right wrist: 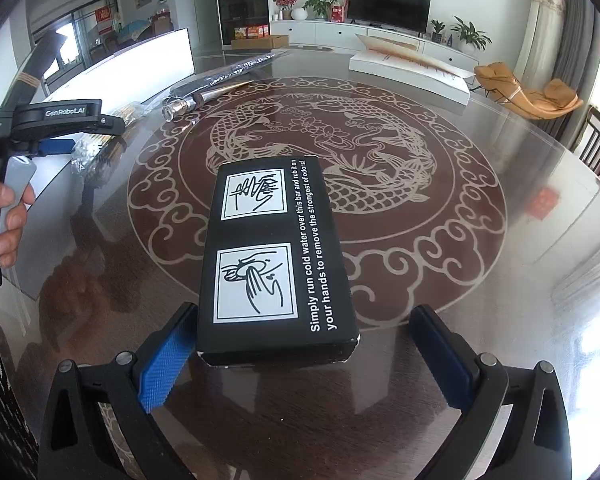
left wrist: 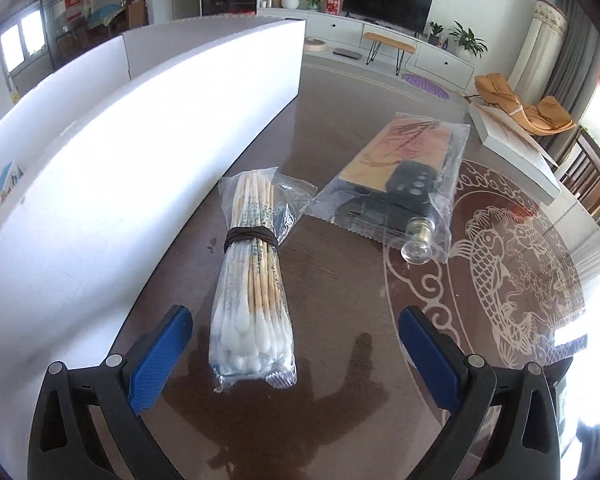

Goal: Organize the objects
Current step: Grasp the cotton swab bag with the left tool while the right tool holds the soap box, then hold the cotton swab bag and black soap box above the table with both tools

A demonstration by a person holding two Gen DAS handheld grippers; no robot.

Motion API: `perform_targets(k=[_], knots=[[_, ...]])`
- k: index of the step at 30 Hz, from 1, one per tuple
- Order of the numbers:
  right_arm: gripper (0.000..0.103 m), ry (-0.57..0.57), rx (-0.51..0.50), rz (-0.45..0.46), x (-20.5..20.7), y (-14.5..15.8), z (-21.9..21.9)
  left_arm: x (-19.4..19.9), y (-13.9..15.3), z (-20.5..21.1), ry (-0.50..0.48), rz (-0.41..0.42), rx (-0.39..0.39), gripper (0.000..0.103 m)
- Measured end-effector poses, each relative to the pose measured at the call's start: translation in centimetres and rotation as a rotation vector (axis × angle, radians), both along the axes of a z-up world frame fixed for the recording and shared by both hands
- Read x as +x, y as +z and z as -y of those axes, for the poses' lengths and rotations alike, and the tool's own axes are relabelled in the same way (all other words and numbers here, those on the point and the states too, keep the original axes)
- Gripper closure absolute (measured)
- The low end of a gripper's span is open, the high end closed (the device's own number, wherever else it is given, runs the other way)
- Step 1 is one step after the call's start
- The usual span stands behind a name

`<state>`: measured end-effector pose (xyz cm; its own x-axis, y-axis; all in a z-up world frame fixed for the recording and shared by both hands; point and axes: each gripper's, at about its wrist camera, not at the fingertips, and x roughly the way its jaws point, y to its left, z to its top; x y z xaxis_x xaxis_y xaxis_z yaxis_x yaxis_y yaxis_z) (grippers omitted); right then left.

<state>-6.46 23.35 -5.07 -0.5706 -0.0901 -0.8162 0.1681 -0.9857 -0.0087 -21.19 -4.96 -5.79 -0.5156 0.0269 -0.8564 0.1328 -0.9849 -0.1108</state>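
**A:** How far along does the organizing look?

**B:** Early, I'd judge. The bundle of cotton swabs [left wrist: 254, 280] in its clear wrapper lies loose on the glass table [left wrist: 340, 300], just beside the white foam box [left wrist: 140, 128] at its nine o'clock, not in it. The clear bag with a black part and a metal fitting [left wrist: 396, 196] sits at the bundle's one o'clock, also loose.

**A:** And the claws?

**B:** The left gripper [left wrist: 296, 332] stands wide open and holds nothing; the swab ends lie between its blue pads, with a clear gap on both sides. The right gripper [right wrist: 304, 332] is spread as wide as it goes around the near end of the black box [right wrist: 276, 256]. The left pad [right wrist: 168, 354] looks right against the box corner, the right pad stands clear, so nothing is clamped.

**A:** So what's left?

**B:** Seemingly everything: swabs, bag and box all rest on the table at present.

**A:** Anything you can't make out?

**B:** The foam box's interior is hidden behind its wall, so what already sits inside is unknown. The bag's contents blur under glare. In the right view, only part of the hand [right wrist: 4, 216] holding the other tool shows at nine o'clock.
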Motion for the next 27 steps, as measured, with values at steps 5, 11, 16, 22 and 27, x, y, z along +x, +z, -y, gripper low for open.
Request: perform_targets(k=[5,11,16,22,27], knots=[[0.0,0.0,0.0,0.0,0.0,0.0,0.0,-0.9,-0.4,0.2,-0.036,-0.051,-0.084,0.068],[0.0,0.0,0.0,0.0,0.0,0.0,0.0,3.9,-0.2,-0.3,-0.084,-0.063,-0.096,0.072],[0.0,0.0,0.0,0.0,0.0,0.0,0.0,11.7,0.0,-2.5,-0.153,-0.043,-0.047,0.072],[0.0,0.0,0.001,0.0,0.0,0.0,0.0,14.1,-0.5,-5.6,-0.252,-0.029,-0.073,0.032],[0.0,0.001,0.001,0.0,0.0,0.0,0.0,13.7,-1.3,-6.0,-0.252,-0.017,-0.119,0.0]])
